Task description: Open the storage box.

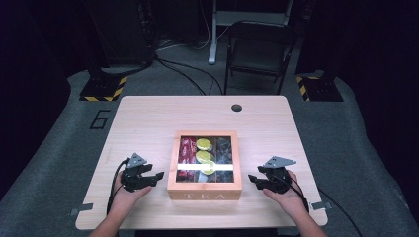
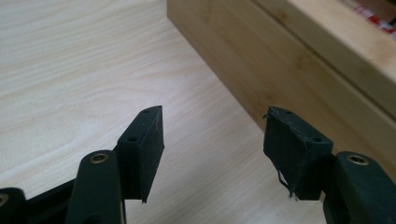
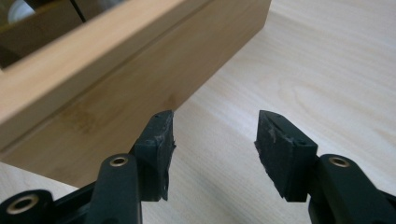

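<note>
High view: my left gripper (image 1: 157, 176) and right gripper (image 1: 252, 179), both wide and empty, flank the tea box (image 1: 204, 190); a careless nudge could slide it.

Closed glass-lidded wooden tea box (image 1: 204, 190), table-centre

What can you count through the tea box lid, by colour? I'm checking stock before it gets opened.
In the tea box:
Red packets: 1 column, single packets too blurred to count
Yellow-green round items: 3
Dark items: 1 column, uncountable
Total: 3 clear items, 3 columns
</note>
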Demonstrator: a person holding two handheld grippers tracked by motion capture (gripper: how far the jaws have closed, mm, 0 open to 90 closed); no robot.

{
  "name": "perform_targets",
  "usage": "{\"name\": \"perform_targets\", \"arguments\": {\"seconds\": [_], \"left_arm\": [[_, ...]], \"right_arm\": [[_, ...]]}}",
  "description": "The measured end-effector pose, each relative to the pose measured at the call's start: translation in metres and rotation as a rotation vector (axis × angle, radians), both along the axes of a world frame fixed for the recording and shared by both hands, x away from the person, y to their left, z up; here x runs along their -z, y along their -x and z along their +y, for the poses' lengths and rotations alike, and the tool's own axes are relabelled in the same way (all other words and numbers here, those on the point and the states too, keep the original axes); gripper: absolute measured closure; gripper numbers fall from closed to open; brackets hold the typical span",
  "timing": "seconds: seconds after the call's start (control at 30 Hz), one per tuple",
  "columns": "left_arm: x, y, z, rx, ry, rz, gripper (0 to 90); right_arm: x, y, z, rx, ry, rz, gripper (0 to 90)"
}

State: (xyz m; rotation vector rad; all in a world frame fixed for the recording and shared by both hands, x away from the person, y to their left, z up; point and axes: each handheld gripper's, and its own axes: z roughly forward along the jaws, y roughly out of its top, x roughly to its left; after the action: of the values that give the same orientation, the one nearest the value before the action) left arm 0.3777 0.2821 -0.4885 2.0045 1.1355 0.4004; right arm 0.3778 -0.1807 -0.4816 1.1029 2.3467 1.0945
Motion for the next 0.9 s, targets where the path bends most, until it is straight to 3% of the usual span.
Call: {"name": "perform_targets", "arguments": {"seconds": [0.1,0.3,0.4,0.9], "left_arm": [[-0.009,0.005,-0.005,0.020,-0.012,-0.006,39.0],[-0.021,0.015,-0.010,0.027,0.022,-0.014,39.1],[-0.026,0.018,-0.012,0.032,0.043,-0.025,39.2],[-0.043,0.034,-0.020,0.070,0.063,-0.055,40.9]], "right_arm": [[-0.011,0.003,0.000,-0.007,0.011,-0.012,47.1],[-0.026,0.011,-0.002,0.012,-0.024,-0.003,47.3],[-0.029,0.013,-0.002,-0.003,-0.047,0.015,47.5],[-0.040,0.038,0.010,-0.054,-0.069,-0.029,52.1]]}}
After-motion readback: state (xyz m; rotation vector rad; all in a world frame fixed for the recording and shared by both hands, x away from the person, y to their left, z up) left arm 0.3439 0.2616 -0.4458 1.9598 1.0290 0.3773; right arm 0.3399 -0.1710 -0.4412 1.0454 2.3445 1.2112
